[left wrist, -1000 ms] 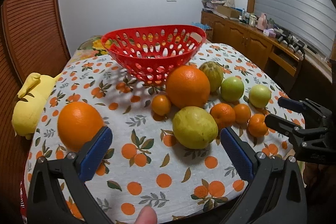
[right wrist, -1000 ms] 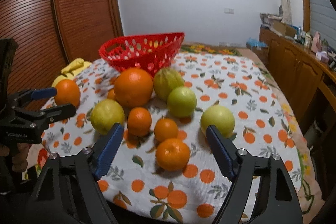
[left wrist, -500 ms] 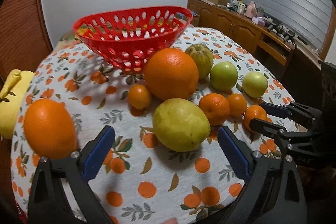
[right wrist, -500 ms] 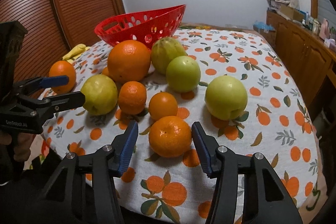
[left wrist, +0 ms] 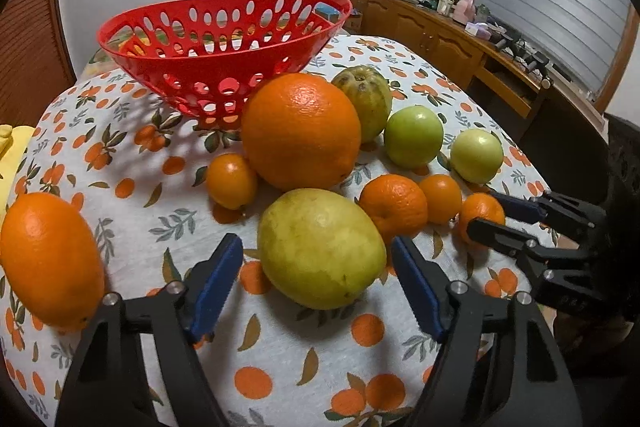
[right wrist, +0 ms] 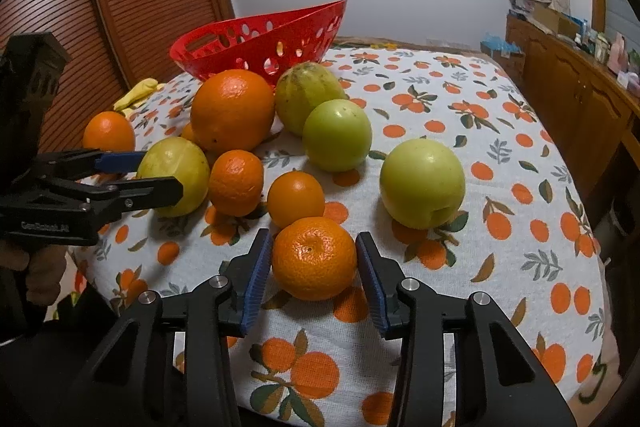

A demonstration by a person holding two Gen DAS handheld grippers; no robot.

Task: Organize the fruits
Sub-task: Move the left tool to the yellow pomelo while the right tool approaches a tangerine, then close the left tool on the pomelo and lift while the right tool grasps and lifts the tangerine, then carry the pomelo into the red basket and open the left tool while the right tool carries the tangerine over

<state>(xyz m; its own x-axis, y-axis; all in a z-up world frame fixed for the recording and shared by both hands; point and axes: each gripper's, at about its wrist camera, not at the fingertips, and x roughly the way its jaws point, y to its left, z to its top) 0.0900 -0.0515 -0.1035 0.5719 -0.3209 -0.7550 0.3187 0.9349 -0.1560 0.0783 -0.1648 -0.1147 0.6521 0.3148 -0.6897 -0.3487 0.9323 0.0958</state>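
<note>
Since the earlier frame both my tools had dropped closer to the fruit and their jaws had just been closing. Through the left wrist camera, my left tool (left wrist: 316, 271) stood spread around the yellow-green fruit (left wrist: 322, 247), which lay dead ahead on the surface (left wrist: 280, 359), long axis running across the gap; both blue pads stood just clear of its skin. Through the right wrist camera, my right tool (right wrist: 314, 267) had drawn in on the nearest mandarin (right wrist: 314, 257), pads right at its sides, contact uncertain. The red basket (right wrist: 256, 43) sat well beyond, past the big orange (right wrist: 232, 111).
</note>
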